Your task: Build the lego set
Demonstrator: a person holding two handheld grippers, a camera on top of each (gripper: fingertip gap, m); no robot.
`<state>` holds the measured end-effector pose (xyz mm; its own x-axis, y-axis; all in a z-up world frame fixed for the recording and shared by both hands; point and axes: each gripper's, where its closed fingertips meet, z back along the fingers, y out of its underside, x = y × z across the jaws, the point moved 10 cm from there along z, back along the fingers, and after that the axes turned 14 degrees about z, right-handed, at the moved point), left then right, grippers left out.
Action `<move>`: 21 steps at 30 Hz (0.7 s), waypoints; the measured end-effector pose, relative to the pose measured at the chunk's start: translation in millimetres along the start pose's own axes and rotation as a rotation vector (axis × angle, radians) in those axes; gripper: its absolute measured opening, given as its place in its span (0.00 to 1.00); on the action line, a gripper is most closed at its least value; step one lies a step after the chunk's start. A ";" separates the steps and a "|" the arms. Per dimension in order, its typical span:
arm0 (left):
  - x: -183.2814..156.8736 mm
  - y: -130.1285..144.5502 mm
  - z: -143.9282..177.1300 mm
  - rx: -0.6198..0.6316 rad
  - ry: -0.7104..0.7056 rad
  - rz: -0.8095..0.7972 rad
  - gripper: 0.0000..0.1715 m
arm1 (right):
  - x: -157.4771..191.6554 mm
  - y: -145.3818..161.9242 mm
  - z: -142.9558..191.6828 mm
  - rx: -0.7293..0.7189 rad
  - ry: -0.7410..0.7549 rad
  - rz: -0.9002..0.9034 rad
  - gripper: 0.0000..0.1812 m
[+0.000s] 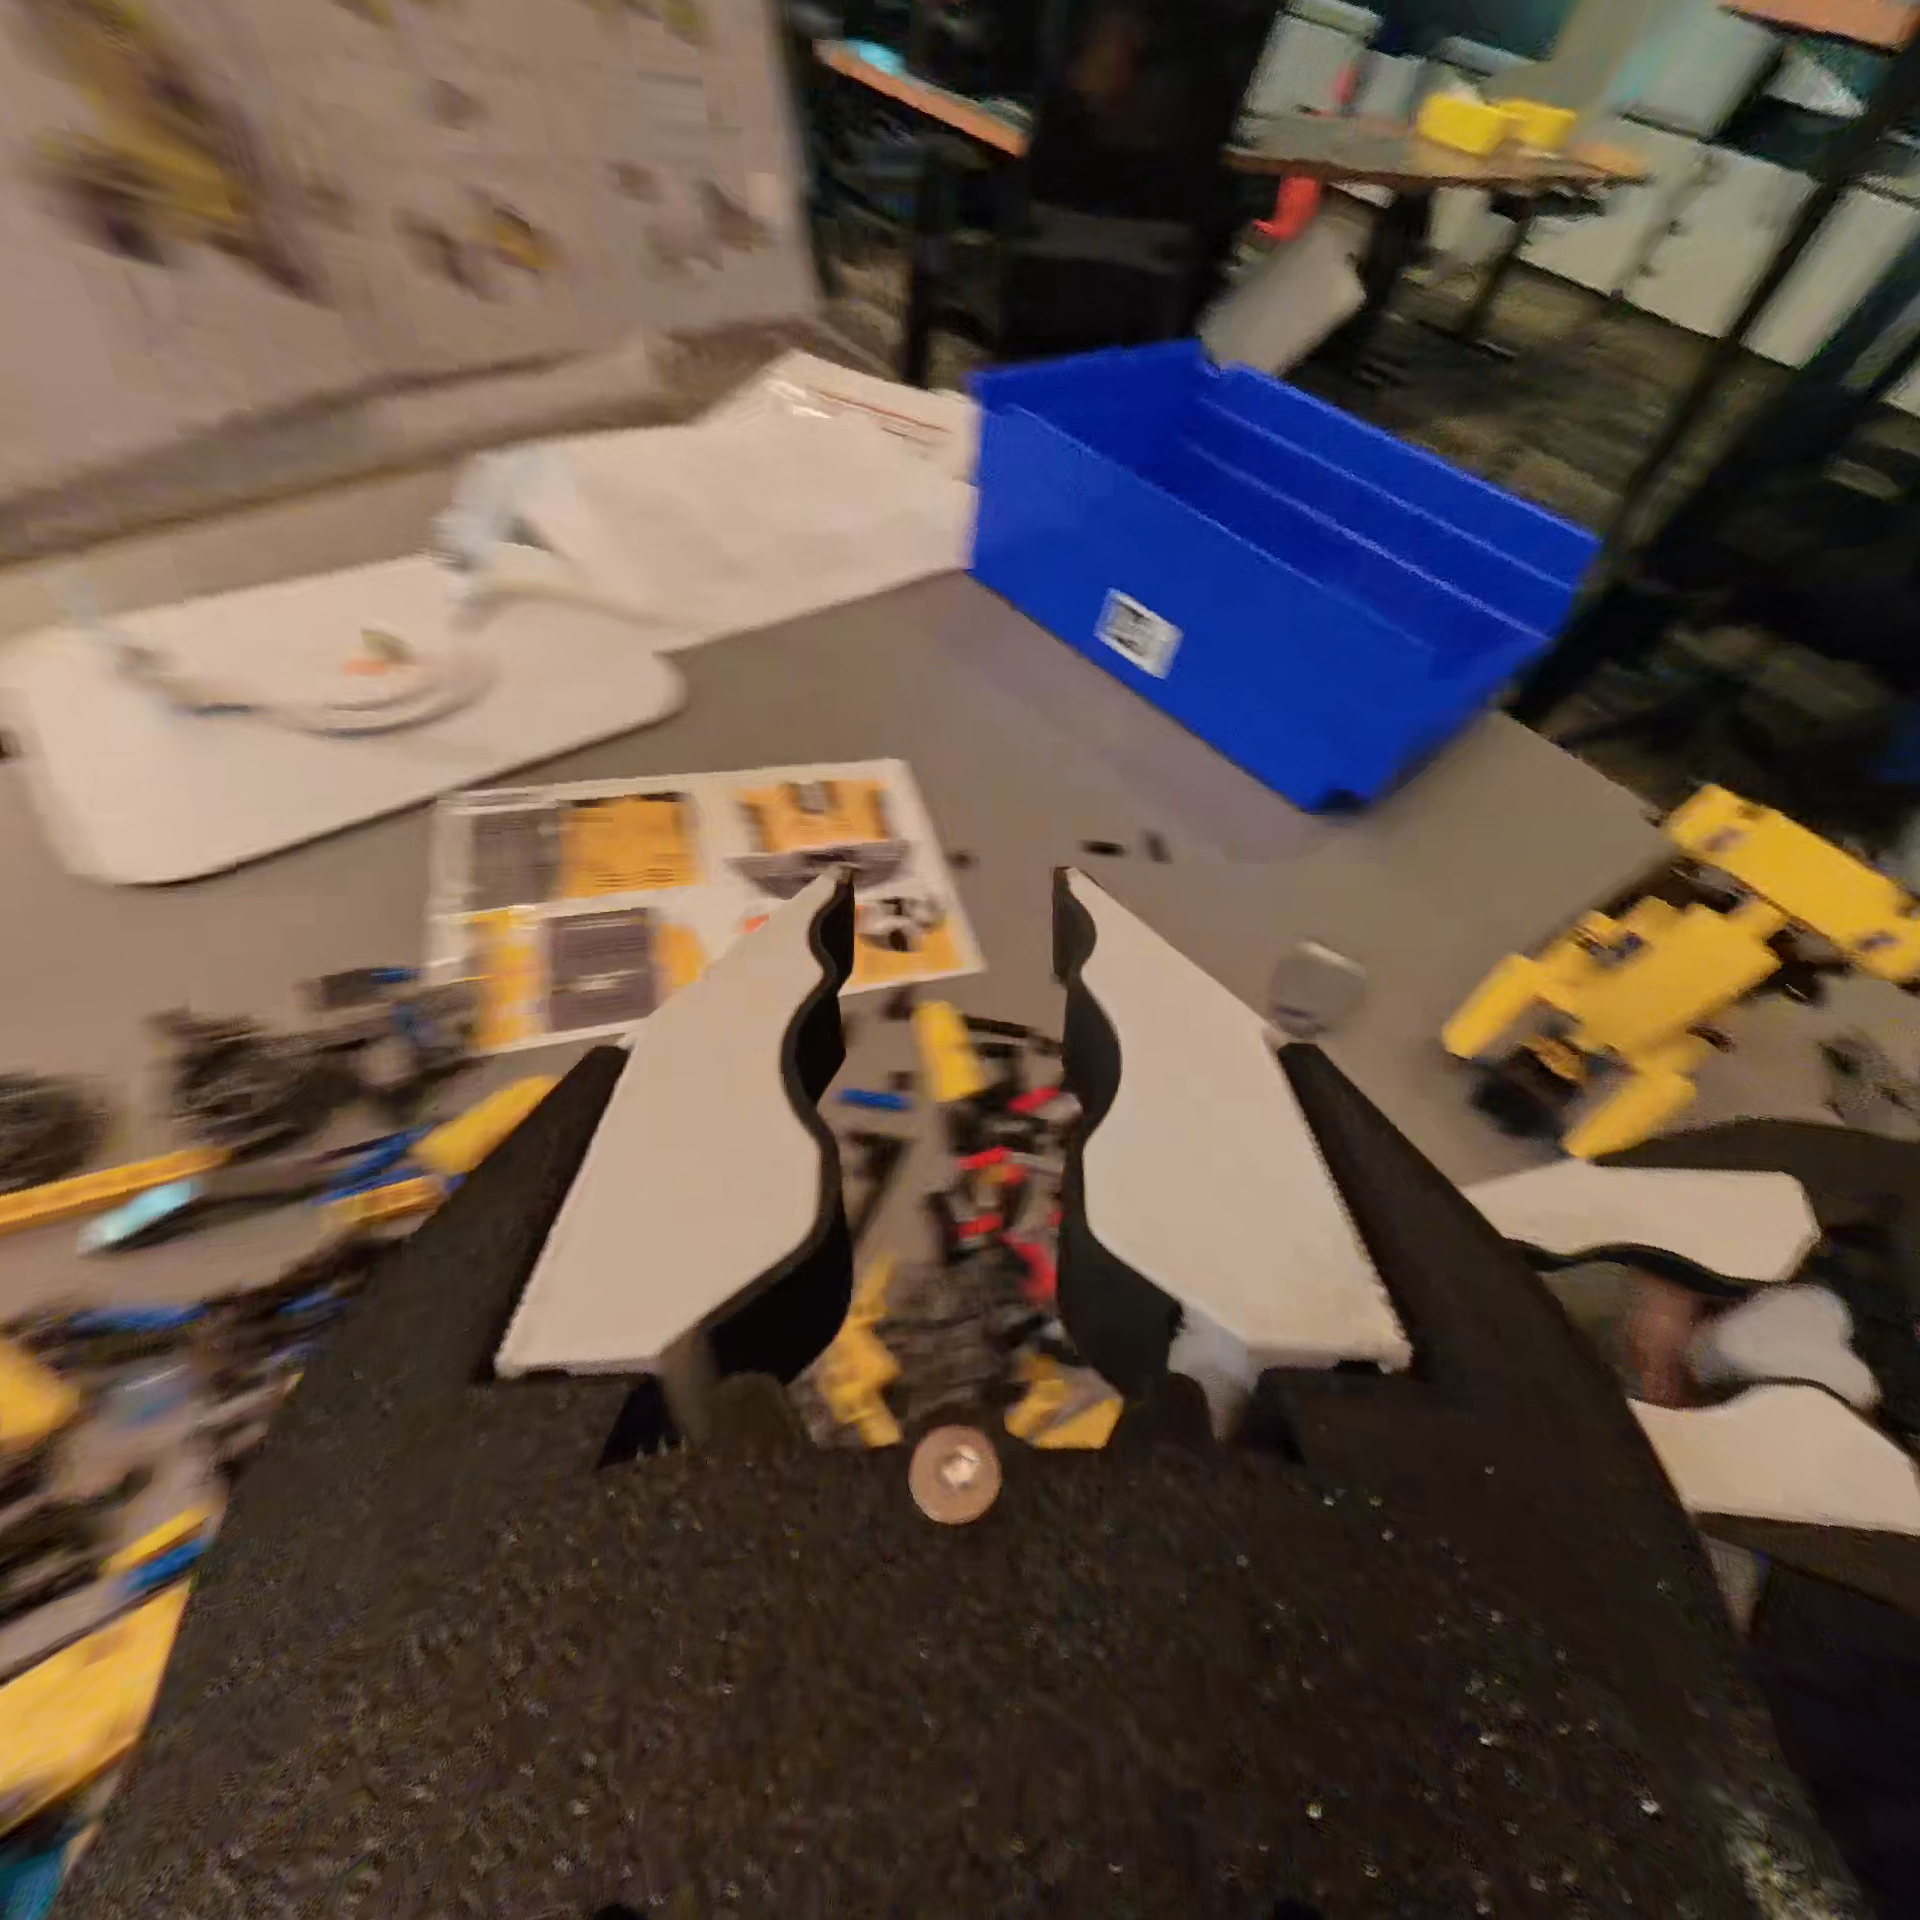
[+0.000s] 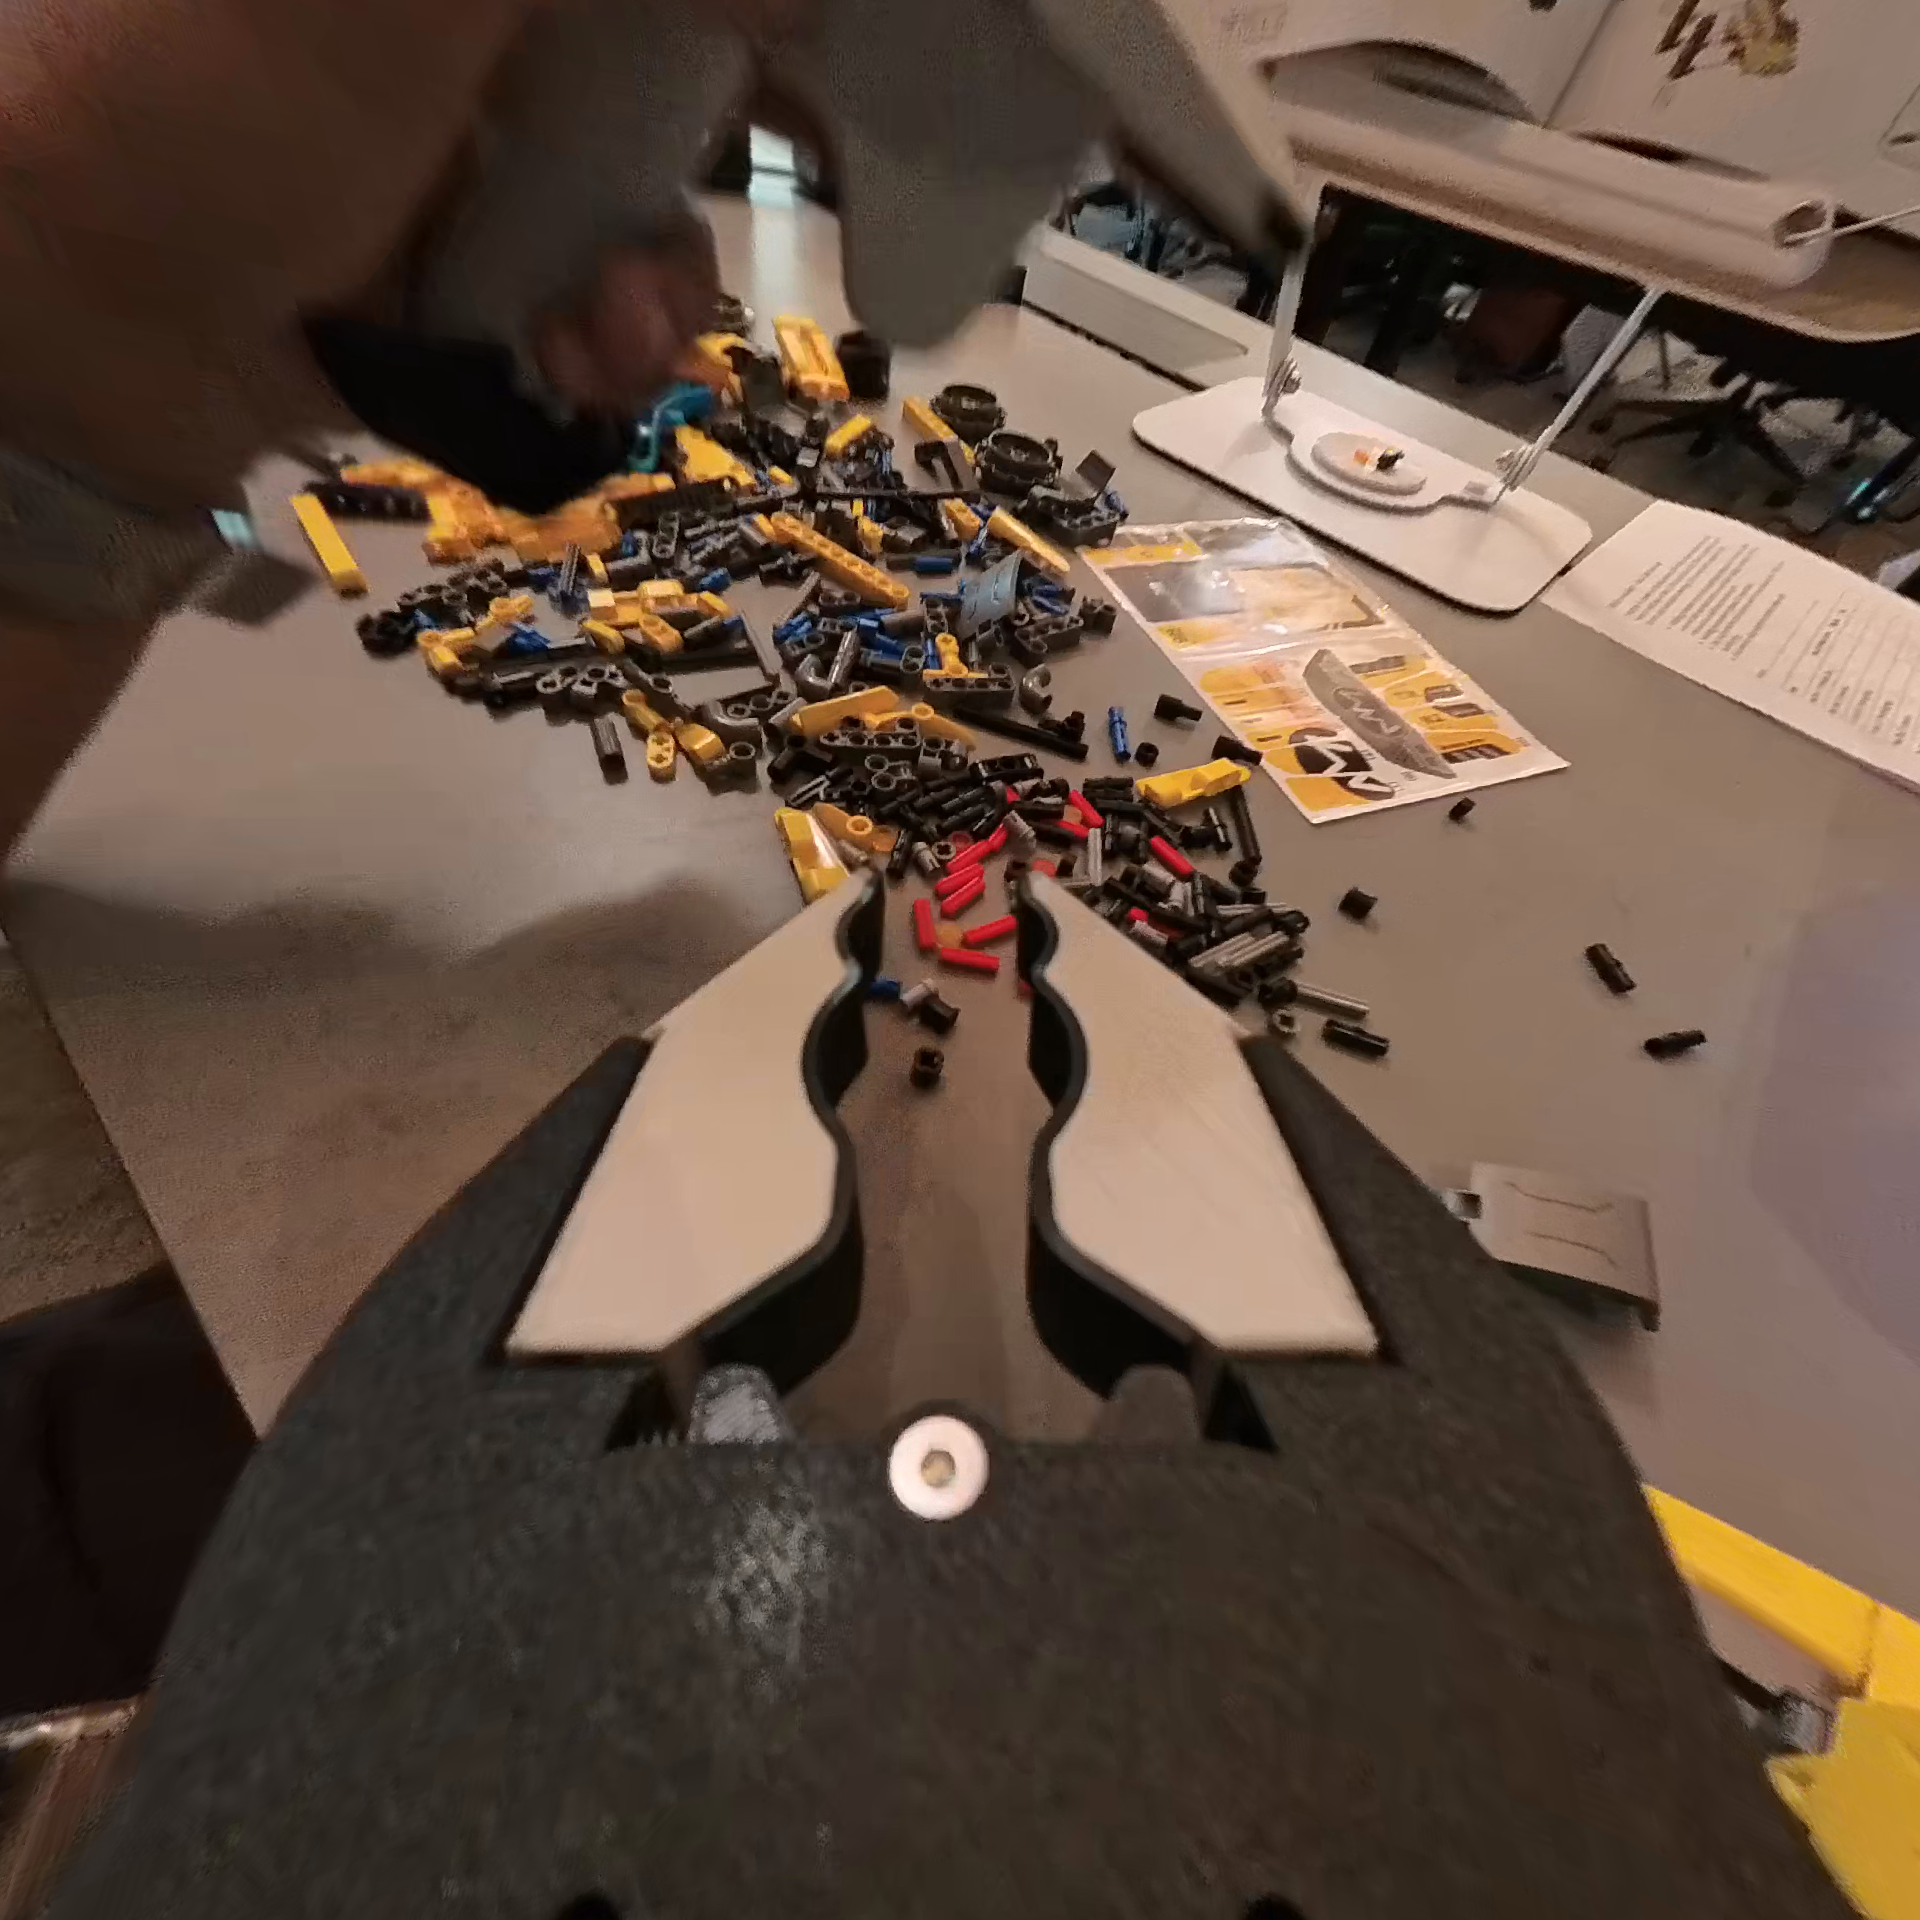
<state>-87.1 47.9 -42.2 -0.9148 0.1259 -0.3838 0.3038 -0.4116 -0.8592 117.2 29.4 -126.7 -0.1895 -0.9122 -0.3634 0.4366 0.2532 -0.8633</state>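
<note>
A pile of small building-toy parts (image 2: 790,644), yellow, black, blue and red, lies spread on the grey table (image 2: 364,883). My right gripper (image 2: 948,883) is open and empty, low over the near edge of the pile, with red pins (image 2: 966,920) right beyond its tips. My left gripper (image 1: 954,883) is open and empty above the same parts (image 1: 987,1174); this view is blurred. In the right wrist view it shows as a blurred dark shape (image 2: 468,426) with a person's hand, over the far side of the pile. The right gripper's fingers (image 1: 1642,1216) show at the right edge of the left wrist view.
A blue bin (image 1: 1247,582) stands at the table's far corner. A half-built yellow model (image 1: 1621,977) lies to its right. A sticker sheet (image 2: 1320,675), a white stand base (image 2: 1382,520), printed paper (image 2: 1766,623) and a dark grey panel (image 2: 1569,1236) lie around the pile. Left tips to right tips: about 15 centimetres.
</note>
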 end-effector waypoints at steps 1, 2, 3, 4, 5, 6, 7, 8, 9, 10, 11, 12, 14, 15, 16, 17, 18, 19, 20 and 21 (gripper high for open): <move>-12.6 10.1 -13.3 0.047 0.032 -0.014 0.21 | -0.8 -0.2 2.0 -0.018 0.006 -0.007 0.13; -19.7 20.4 -24.8 0.086 0.032 -0.023 0.21 | -1.7 -0.3 3.8 -0.033 0.011 -0.016 0.12; -23.2 29.9 -34.5 0.111 0.013 -0.033 0.21 | -2.7 -0.1 5.2 -0.046 0.013 -0.026 0.12; -25.3 38.1 -42.6 0.139 0.001 -0.054 0.20 | -3.8 0.1 6.3 -0.054 0.012 -0.038 0.12; -26.2 45.1 -48.3 0.179 -0.006 -0.085 0.20 | -4.5 0.5 7.2 -0.059 0.010 -0.049 0.12; -24.5 50.7 -51.0 0.210 -0.028 -0.114 0.20 | -5.0 0.8 8.0 -0.061 0.007 -0.057 0.12; -20.5 54.8 -51.1 0.225 -0.056 -0.139 0.20 | -5.1 1.2 8.6 -0.063 0.001 -0.063 0.12; -13.8 56.6 -49.4 0.233 -0.085 -0.158 0.20 | -5.0 1.2 8.6 -0.065 -0.009 -0.065 0.12; -4.8 55.7 -46.7 0.241 -0.117 -0.164 0.20 | -4.9 1.2 8.2 -0.064 -0.018 -0.067 0.12; 5.8 52.2 -42.6 0.250 -0.148 -0.158 0.20 | -5.1 1.5 7.3 -0.057 -0.024 -0.070 0.12; 17.7 47.1 -36.3 0.252 -0.178 -0.141 0.20 | -5.2 1.7 6.4 -0.049 -0.031 -0.074 0.12; 30.6 41.2 -27.5 0.239 -0.209 -0.117 0.20 | -5.4 1.9 5.6 -0.043 -0.035 -0.077 0.12; 55.5 29.3 -6.2 0.165 -0.238 -0.058 0.20 | -5.1 1.8 5.6 -0.041 -0.033 -0.075 0.13; 66.3 25.3 4.3 0.129 -0.230 -0.019 0.20 | -4.7 1.6 5.9 -0.044 -0.029 -0.070 0.13; 75.9 22.4 13.2 0.093 -0.212 0.025 0.20 | -4.0 1.3 6.2 -0.046 -0.024 -0.062 0.13; 84.5 20.6 20.2 0.058 -0.188 0.068 0.20 | -3.0 1.0 6.3 -0.045 -0.022 -0.052 0.12; 92.2 19.9 25.5 0.029 -0.164 0.110 0.20 | -1.9 0.6 6.0 -0.042 -0.022 -0.041 0.12; 98.5 19.6 29.2 0.007 -0.144 0.150 0.20 | -0.7 0.3 5.6 -0.038 -0.023 -0.030 0.12; 103.2 19.3 31.7 -0.011 -0.129 0.182 0.20 | 0.5 0.1 5.0 -0.033 -0.026 -0.019 0.12; 106.3 18.9 33.5 -0.031 -0.121 0.204 0.20 | 1.3 -0.1 4.6 -0.029 -0.028 -0.011 0.13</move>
<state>-187.5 23.3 -87.9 -0.8582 -0.0666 -0.5091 0.4921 -0.3891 -0.7787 120.9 26.7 -125.5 -0.1692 -0.9237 -0.3438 0.4086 0.2517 -0.8773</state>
